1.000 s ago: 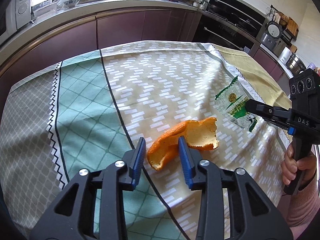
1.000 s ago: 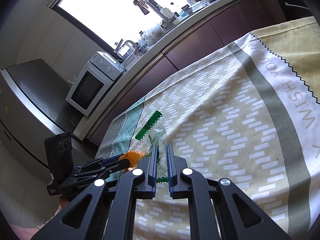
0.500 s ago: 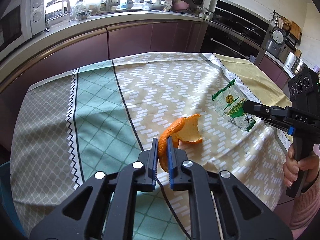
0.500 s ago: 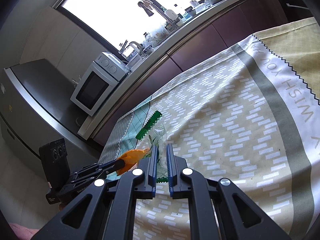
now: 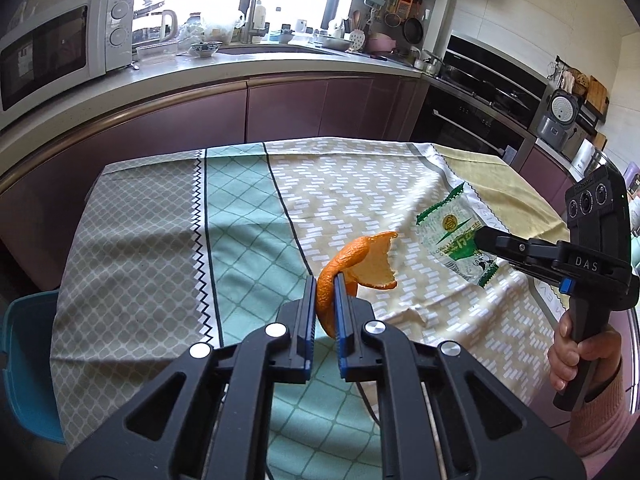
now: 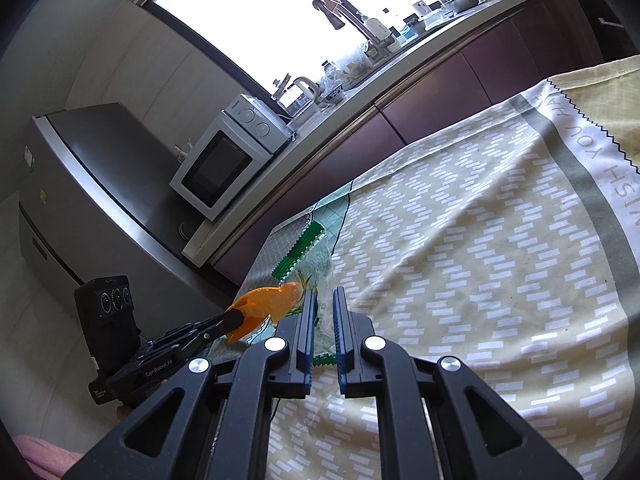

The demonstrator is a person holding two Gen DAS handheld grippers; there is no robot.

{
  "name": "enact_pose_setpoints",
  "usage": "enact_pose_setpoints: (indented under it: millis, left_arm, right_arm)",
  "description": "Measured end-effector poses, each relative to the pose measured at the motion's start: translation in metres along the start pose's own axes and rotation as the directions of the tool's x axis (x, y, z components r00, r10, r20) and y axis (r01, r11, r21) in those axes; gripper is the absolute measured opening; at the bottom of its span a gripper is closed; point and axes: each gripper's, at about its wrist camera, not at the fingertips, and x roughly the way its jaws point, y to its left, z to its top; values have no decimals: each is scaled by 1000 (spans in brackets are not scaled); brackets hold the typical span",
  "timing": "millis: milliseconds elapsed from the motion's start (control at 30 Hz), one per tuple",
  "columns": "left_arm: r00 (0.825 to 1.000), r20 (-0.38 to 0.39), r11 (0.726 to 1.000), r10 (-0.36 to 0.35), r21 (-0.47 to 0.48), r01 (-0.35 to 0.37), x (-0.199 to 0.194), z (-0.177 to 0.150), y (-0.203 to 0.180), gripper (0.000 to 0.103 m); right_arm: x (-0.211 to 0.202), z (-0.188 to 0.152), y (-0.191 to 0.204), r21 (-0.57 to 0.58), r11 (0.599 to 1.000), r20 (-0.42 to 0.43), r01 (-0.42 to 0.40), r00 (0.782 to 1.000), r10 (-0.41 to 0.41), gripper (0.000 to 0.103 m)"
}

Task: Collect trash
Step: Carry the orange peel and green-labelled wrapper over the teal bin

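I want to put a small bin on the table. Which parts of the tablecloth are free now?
The tablecloth is bare on the grey and green panels at its left and across the far patterned middle towards the counter. The near right is crowded: the left gripper holds the orange peel and the right gripper holds the green wrapper.

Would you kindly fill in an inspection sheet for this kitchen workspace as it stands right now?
Surface: table under a patterned tablecloth, rumpled near the front edge.
Job's things: orange peel and a green-and-clear snack wrapper, both lifted off the cloth.
Clutter: nothing seen on the table.
Grippers: left gripper shut on the orange peel; right gripper shut on the snack wrapper; a hand holds the right one's handle.
Cables: a thin dark line runs below the left gripper; cannot tell if it is a cable.
Surroundings: microwave, kettle, built-in oven, fridge, blue chair.
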Motion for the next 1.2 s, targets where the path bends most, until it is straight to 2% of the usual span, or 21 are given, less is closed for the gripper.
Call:
enact_pose_setpoints:
  millis: [467,1200]
  left_arm:
    - [997,39,997,59,-55,-57,-39,-18,30,9]
    - [989,82,983,121,-152,-108,-94,-46,74,9]
  right_arm:
    - [22,-12,31,-26,997,-40,-67,997,65,8]
    - [61,-31,77,-79,987,-130,-143,983,132,8]
